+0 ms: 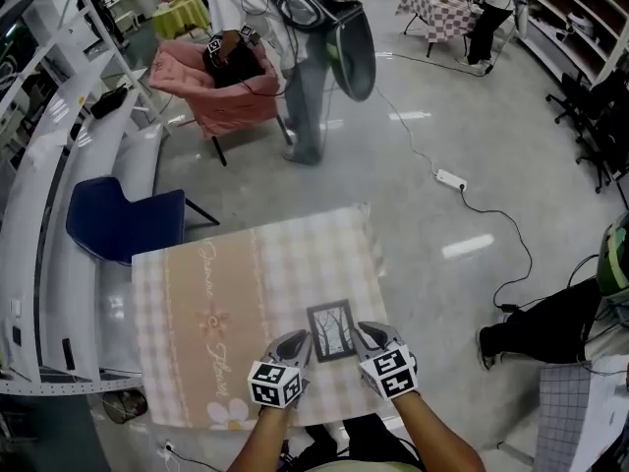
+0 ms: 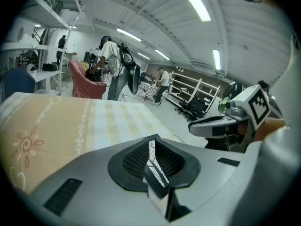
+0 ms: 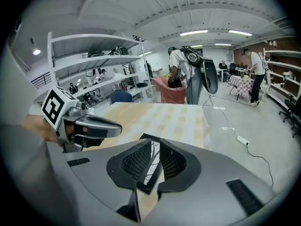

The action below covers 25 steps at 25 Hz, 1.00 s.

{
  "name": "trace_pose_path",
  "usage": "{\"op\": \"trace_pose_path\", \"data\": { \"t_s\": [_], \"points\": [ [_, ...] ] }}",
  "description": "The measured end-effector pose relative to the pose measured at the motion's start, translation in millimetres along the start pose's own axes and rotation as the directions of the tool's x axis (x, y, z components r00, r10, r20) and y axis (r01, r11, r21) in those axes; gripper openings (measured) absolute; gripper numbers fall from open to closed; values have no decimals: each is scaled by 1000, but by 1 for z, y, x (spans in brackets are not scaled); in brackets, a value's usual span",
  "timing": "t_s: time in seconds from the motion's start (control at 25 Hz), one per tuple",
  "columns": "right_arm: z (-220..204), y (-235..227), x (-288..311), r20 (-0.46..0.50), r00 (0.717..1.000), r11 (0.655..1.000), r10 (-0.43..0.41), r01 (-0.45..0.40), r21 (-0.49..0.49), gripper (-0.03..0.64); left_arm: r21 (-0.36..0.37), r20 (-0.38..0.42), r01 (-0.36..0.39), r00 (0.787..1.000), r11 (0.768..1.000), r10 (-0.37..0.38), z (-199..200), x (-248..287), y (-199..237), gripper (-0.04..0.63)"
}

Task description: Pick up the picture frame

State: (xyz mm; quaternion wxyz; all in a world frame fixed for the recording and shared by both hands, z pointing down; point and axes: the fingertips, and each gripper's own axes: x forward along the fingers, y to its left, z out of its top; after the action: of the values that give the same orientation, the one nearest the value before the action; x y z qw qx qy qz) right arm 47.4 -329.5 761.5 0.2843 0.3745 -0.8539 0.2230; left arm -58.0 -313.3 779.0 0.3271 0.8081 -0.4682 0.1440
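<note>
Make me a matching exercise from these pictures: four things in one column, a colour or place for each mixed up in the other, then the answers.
1 picture frame
2 chair
3 armchair
4 power strip

A white, on the floor
B pink
C clamped by the left hand-held gripper and the right hand-held gripper
D dark blue

Pairs: 1-C, 2-D, 3-B, 4-A

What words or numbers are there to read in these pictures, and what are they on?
Tablecloth: curly writing in two places, too blurred to read.
Picture frame: a drawing of bare trees, no words.
Marker cubes: only black-and-white squares, no letters.
</note>
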Motion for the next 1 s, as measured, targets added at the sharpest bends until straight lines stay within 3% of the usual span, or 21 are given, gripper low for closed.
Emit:
{"op": "trace_pose_path", "data": {
  "t_s": [0.24, 0.72, 1.0],
  "points": [
    [-26, -12, 34, -83, 996, 999, 20, -17, 28, 31, -54, -70, -12, 998, 998, 8, -24, 27, 15, 84],
    [-66, -20, 71, -187, 978, 990, 93, -70, 126, 84, -110, -203, -80, 978, 991, 57, -60, 54, 30, 117],
    [-68, -19, 78, -183, 980, 983, 74, -41, 178, 84, -84, -223, -124, 969, 989, 103, -61, 61, 29, 118]
  ]
}}
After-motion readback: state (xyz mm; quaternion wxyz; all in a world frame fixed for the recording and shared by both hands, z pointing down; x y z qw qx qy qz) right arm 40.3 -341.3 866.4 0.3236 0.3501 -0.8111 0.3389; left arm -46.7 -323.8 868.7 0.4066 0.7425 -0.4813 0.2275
